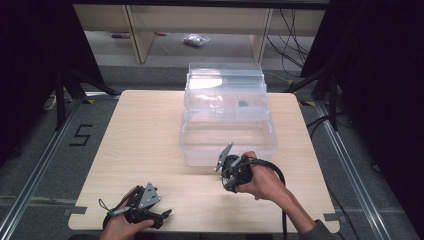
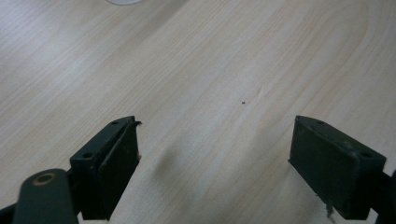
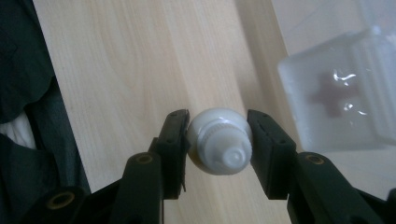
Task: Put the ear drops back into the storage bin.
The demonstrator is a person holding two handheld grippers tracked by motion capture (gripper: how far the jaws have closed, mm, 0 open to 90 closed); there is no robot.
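My right gripper (image 3: 218, 122) is shut on a small white bottle (image 3: 219, 140) with a ribbed screw cap, the cap end towards the camera and a black jaw pressing on each side. In the high view the right gripper (image 1: 231, 179) hovers above the table, just in front of the clear plastic box (image 1: 227, 132). Near the table's front edge, my left gripper (image 1: 150, 209) sits low in the person's hand. Its jaws stand wide apart in the left gripper view, so the left gripper (image 2: 215, 128) is open with only bare wood between them.
The clear box stands at the table's middle back with its lid (image 1: 225, 82) raised behind it; a red cross (image 3: 332, 95) shows through its wall. The light wooden table (image 1: 145, 135) has a bare left half. Dark stands and cables flank the table.
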